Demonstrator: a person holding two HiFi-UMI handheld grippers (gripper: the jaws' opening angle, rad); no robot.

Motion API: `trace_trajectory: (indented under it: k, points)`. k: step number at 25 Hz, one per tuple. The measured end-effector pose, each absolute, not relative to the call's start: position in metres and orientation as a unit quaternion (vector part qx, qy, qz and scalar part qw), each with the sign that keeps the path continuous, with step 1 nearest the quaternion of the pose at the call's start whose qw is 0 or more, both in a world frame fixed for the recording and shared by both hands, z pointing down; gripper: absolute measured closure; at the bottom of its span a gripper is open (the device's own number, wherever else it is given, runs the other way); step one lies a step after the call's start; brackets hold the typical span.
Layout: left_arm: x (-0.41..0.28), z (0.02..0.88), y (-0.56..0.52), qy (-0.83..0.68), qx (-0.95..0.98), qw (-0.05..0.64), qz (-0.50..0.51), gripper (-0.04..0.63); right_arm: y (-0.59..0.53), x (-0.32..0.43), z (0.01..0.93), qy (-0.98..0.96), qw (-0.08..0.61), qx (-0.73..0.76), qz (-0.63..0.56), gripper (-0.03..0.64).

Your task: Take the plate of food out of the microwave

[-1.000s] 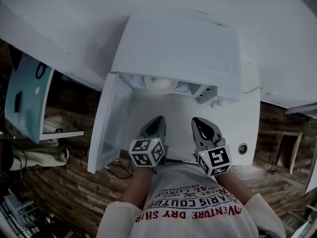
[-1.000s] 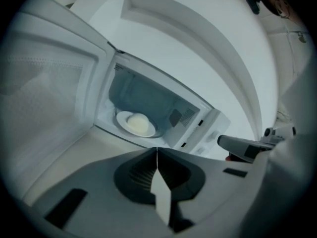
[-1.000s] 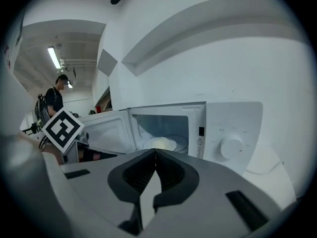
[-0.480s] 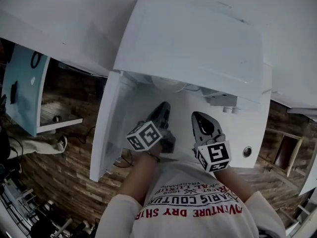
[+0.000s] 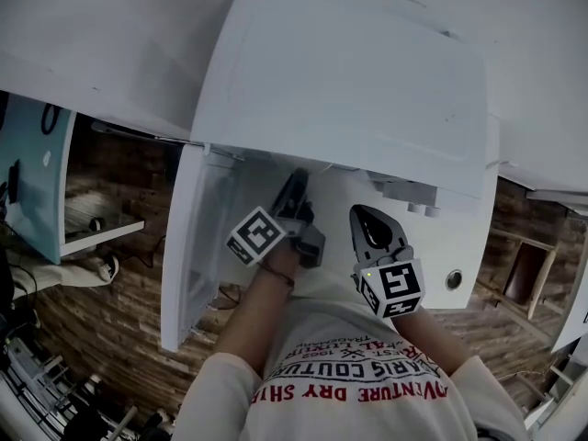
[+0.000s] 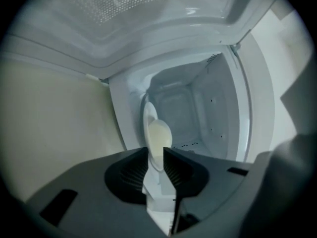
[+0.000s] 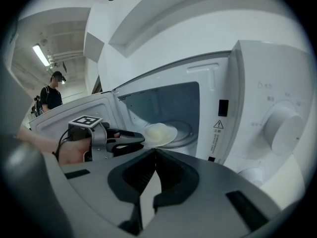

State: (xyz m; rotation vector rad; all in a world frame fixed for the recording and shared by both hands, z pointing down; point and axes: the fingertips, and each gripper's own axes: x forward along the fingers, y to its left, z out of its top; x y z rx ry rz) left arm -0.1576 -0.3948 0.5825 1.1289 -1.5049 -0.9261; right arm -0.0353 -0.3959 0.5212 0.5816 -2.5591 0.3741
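The white microwave [image 5: 349, 81] stands with its door [image 5: 197, 237] swung open to the left. Inside, a white plate of pale food [image 7: 161, 132] sits on the turntable. My left gripper [image 5: 299, 177] reaches into the opening, turned on its side. Its jaws stand narrowly apart with the plate's near rim [image 6: 156, 138] between them, so the left gripper [image 6: 159, 152] is shut on that rim. From the right gripper view, the left gripper [image 7: 142, 138] touches the plate's left edge. My right gripper [image 5: 360, 214] hangs shut and empty in front of the microwave, right of the opening.
The control panel with a round knob [image 7: 282, 125] is on the microwave's right side. The microwave stands on a white counter [image 5: 459, 246]. A person [image 7: 52, 95] stands far behind the open door. Wooden flooring [image 5: 119, 283] lies below to the left.
My left gripper has moved forward from in front of the counter into the microwave opening, rolled sideways, and reached the plate's rim. The right gripper has hardly moved.
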Motion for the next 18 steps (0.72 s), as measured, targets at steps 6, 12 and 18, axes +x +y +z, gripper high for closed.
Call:
trace_trajectory:
  k: [6, 12, 18]
  points:
    - [-0.165, 0.597, -0.400, -0.617, 0.451, 0.520, -0.381, 0.518, -0.393, -0.034, 0.521, -0.936, 0.244, 0.207, 0.145, 0.606]
    - [-0.170, 0.599, -0.403, -0.611, 0.426, 0.534, -0.401, 0.561, -0.395, -0.036, 0.527, -0.937, 0.248, 0.200, 0.146, 0.606]
    - [-0.167, 0.597, -0.403, -0.585, 0.413, 0.546, -0.435, 0.577, -0.400, -0.031, 0.526, -0.936, 0.248, 0.204, 0.142, 0.605]
